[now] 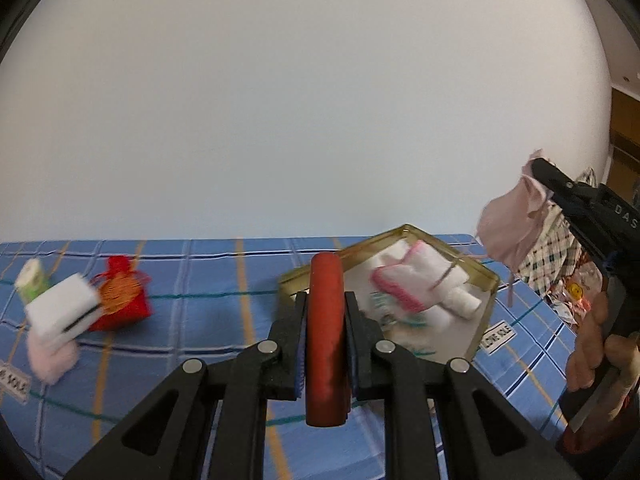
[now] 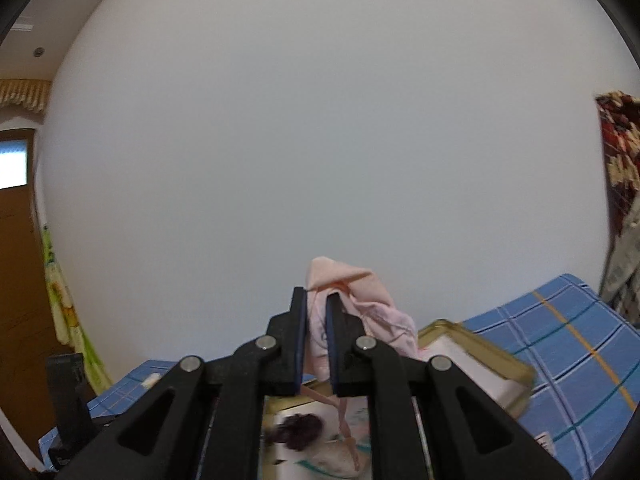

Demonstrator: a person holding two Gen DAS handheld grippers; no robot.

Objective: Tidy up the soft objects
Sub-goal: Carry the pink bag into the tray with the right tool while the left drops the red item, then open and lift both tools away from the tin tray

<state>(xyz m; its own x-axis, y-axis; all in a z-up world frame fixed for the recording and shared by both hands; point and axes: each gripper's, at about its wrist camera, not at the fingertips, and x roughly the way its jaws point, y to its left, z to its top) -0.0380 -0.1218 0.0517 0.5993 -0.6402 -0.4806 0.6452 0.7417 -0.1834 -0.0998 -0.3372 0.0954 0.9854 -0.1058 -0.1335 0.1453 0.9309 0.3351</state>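
My left gripper (image 1: 326, 300) is shut on a red cylindrical soft roll (image 1: 326, 344), held above the blue checked cloth in front of the gold tin box (image 1: 486, 308). The box holds a white and pink towel (image 1: 416, 284). My right gripper (image 2: 316, 304) is shut on a pale pink cloth pouch (image 2: 356, 304), lifted in the air above the tin box (image 2: 504, 364); it also shows in the left wrist view (image 1: 508, 224) at the right. A red drawstring bag (image 1: 122, 300), a white sponge (image 1: 62, 310) and a pink soft item (image 1: 52, 360) lie at the left.
A green and white roll (image 1: 32, 280) stands at the far left. Checked cloth and packets (image 1: 556, 264) pile at the right table edge. White labels (image 1: 498, 336) lie on the cloth. A white wall is behind.
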